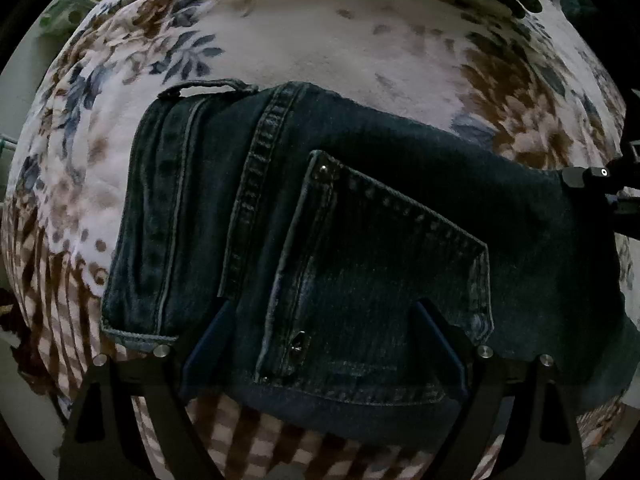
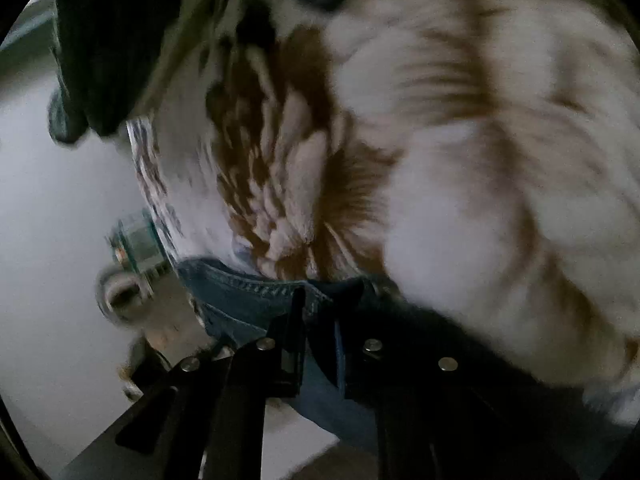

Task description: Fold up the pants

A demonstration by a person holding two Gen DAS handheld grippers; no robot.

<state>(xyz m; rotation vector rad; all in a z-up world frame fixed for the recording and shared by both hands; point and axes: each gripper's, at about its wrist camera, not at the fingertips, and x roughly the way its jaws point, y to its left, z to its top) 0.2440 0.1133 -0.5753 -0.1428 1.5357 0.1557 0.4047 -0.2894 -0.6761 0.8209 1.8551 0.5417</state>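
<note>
Dark blue jeans (image 1: 360, 216) lie folded on a floral blanket (image 1: 320, 40), back pocket up, waistband and belt loop at the far left. My left gripper (image 1: 324, 308) is open, its two fingers spread wide over the pocket at the jeans' near edge. My right gripper (image 2: 316, 308) is shut on a denim edge of the jeans (image 2: 248, 292), seen blurred in the right wrist view. It also shows at the right edge of the left wrist view (image 1: 600, 176), at the jeans' right end.
The blanket (image 2: 480, 160), white with brown and blue flowers, covers the bed. Dark cloth (image 2: 112, 40) lies at the upper left in the right wrist view. The bed edge, pale floor (image 2: 48, 200) and small blurred objects (image 2: 128, 256) lie to the left.
</note>
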